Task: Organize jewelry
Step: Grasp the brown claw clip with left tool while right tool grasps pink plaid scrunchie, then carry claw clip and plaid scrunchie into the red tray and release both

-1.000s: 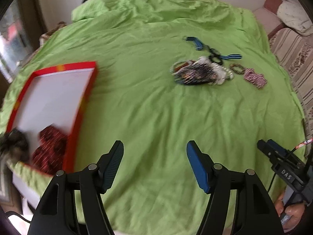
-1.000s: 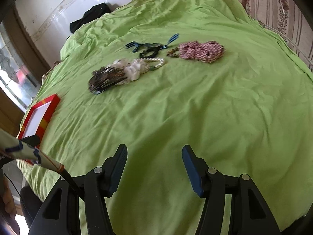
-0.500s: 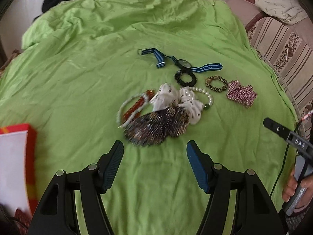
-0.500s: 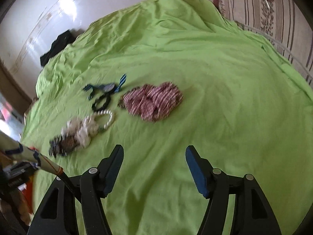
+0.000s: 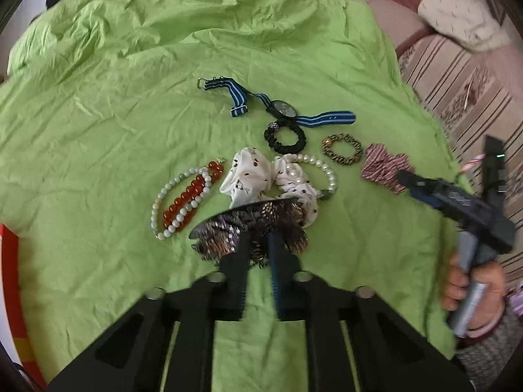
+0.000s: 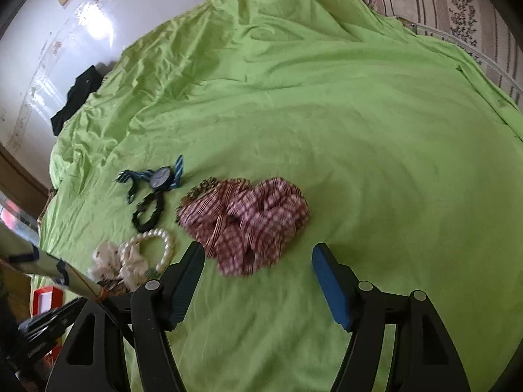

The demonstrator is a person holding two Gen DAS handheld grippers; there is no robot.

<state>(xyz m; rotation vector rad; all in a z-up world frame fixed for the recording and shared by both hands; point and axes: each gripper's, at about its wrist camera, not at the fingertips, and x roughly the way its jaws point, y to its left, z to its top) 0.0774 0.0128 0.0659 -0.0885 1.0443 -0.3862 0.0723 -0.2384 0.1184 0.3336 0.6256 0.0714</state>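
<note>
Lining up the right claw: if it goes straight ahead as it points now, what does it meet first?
Most likely the red plaid scrunchie, lying just ahead of the open right claw and left of its centre line. Depth is unclear; it might touch the green sheet first.

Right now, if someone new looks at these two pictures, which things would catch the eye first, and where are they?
First comes the bright green bedsheet that fills both views, with a cluster of jewelry and hair ties at its middle. There the left gripper has its fingers nearly together on the dark sequined scrunchie, beside the white pearl and red bead bracelets. The open right gripper hovers over the red-and-white checked scrunchie.
</note>
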